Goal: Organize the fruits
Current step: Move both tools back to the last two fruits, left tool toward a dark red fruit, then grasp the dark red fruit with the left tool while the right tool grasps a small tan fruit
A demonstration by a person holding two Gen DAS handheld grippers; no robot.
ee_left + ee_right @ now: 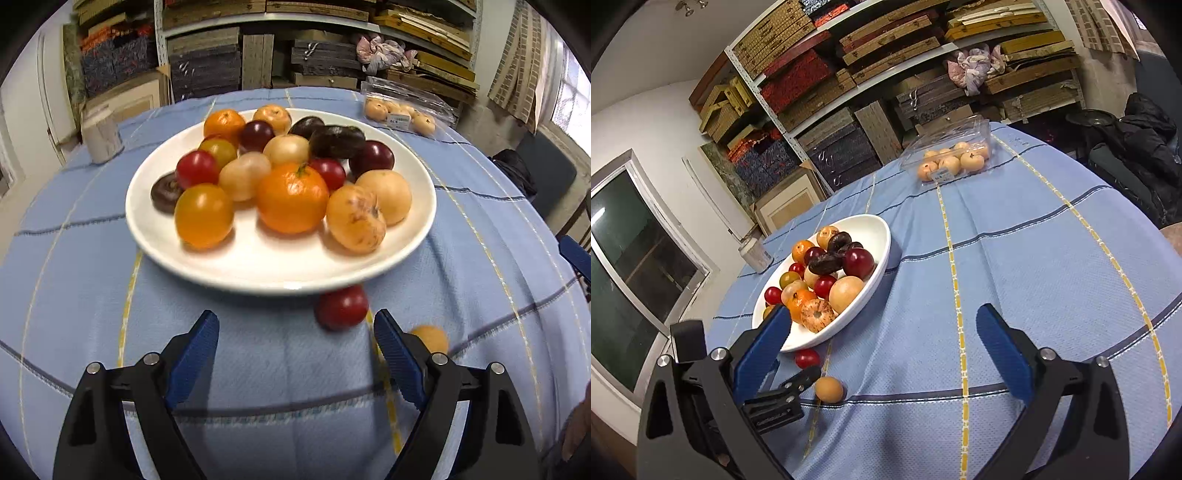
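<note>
Left hand-held gripper [295, 332] low in frame, jaws spread and empty, right hand-held gripper [886, 325] likewise spread, 2 loose fruits on blue-clothed bench [480, 258], red fruit [341, 307] touching white plate [258, 266] rim, pale orange fruit [430, 338] lower right, plate heaped centre frame.

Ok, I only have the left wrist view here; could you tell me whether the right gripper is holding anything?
Observer: No, the right gripper is open and empty, over bare tablecloth beside the plate.
Operator: Thank you. And the pale orange fruit half hidden behind the left gripper?
Observer: It lies whole on the cloth, off the plate and apart from the red fruit by the rim.
</note>
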